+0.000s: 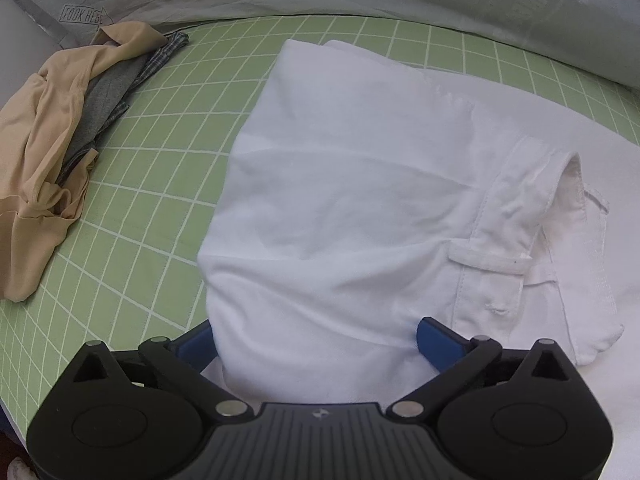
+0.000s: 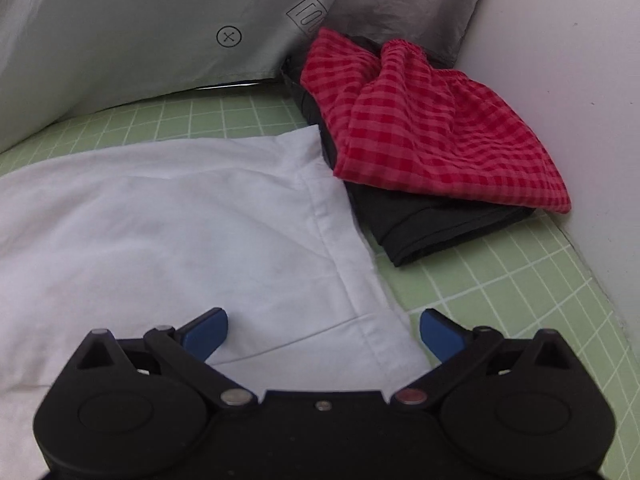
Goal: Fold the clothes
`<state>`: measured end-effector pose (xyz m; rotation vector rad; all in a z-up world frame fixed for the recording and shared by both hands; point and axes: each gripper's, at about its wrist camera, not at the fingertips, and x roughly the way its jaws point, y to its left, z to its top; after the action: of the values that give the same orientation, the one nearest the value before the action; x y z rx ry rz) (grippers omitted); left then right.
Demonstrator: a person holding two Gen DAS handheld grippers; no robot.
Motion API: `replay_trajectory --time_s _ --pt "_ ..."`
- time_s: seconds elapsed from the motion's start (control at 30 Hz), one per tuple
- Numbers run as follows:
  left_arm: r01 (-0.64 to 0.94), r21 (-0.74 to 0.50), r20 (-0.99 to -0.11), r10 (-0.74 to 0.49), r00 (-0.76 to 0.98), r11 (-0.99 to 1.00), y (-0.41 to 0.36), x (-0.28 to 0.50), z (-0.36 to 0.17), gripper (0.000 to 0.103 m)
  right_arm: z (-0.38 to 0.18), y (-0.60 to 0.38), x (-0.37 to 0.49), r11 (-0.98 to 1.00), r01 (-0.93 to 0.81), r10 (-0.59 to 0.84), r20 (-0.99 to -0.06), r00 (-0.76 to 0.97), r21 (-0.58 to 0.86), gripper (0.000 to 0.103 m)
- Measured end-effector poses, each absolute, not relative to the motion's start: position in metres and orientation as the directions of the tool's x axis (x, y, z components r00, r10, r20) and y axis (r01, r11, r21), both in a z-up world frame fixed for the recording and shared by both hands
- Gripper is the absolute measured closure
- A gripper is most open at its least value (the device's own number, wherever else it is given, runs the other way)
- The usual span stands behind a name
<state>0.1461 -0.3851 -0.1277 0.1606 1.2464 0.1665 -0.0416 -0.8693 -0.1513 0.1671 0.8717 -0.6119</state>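
White trousers (image 1: 344, 184) lie partly folded on the green grid mat (image 1: 160, 128), with the waistband and a belt loop (image 1: 488, 260) to the right. My left gripper (image 1: 316, 340) is open at the near edge, and a fold of the white cloth bulges between its blue fingers (image 1: 438, 342). In the right wrist view the trouser leg hem (image 2: 344, 248) lies flat on the mat (image 2: 500, 300). My right gripper (image 2: 324, 330) stands open over that hem corner, its fingers (image 2: 208, 334) holding nothing.
A beige garment (image 1: 44, 152) on grey and checked clothes (image 1: 108, 104) lies at the left. Red checked shorts (image 2: 432, 132) rest on a folded black garment (image 2: 432, 224) at the right, next to a white wall (image 2: 580, 80). A grey fabric backdrop (image 2: 120, 40) rises behind.
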Motion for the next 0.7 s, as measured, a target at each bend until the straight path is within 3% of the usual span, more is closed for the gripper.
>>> replay_trajectory --time_s 0.2,0.37,0.4,0.47,0.5,0.53,0.7 --pt "-0.036 0.225 -0.926 0.226 0.302 0.974 -0.389 0.146 -0.128 0.0 -0.16 -0.882 -0.055 0.785 0.619 -0.387 -0.758 0.525 0.028 0.0" --pt "-0.041 0.191 -0.934 0.194 0.299 0.981 -0.383 0.146 -0.122 0.001 -0.159 -0.882 -0.054 0.777 0.629 -0.384 -0.767 0.513 0.032 0.0" --pt "-0.043 0.181 -0.936 0.186 0.3 0.982 -0.381 0.146 -0.12 0.001 -0.158 -0.883 -0.053 0.782 0.623 -0.373 -0.775 0.51 0.034 0.005" --pt "-0.051 0.157 -0.935 0.165 0.314 0.986 -0.376 0.143 -0.113 0.001 -0.15 -0.882 -0.051 0.796 0.603 -0.343 -0.784 0.518 0.051 0.035" --pt "-0.052 0.14 -0.932 0.149 0.33 0.989 -0.374 0.139 -0.108 0.001 -0.146 -0.88 -0.051 0.802 0.594 -0.321 -0.785 0.529 0.072 0.071" --pt "-0.047 0.122 -0.928 0.131 0.35 0.991 -0.372 0.134 -0.101 0.001 -0.142 -0.88 -0.05 0.803 0.585 -0.282 -0.792 0.542 0.114 0.088" --pt "-0.029 0.049 -0.899 0.057 0.434 0.998 -0.36 0.109 -0.072 0.001 -0.109 -0.852 -0.046 0.804 0.59 -0.335 -0.766 0.548 0.07 0.089"
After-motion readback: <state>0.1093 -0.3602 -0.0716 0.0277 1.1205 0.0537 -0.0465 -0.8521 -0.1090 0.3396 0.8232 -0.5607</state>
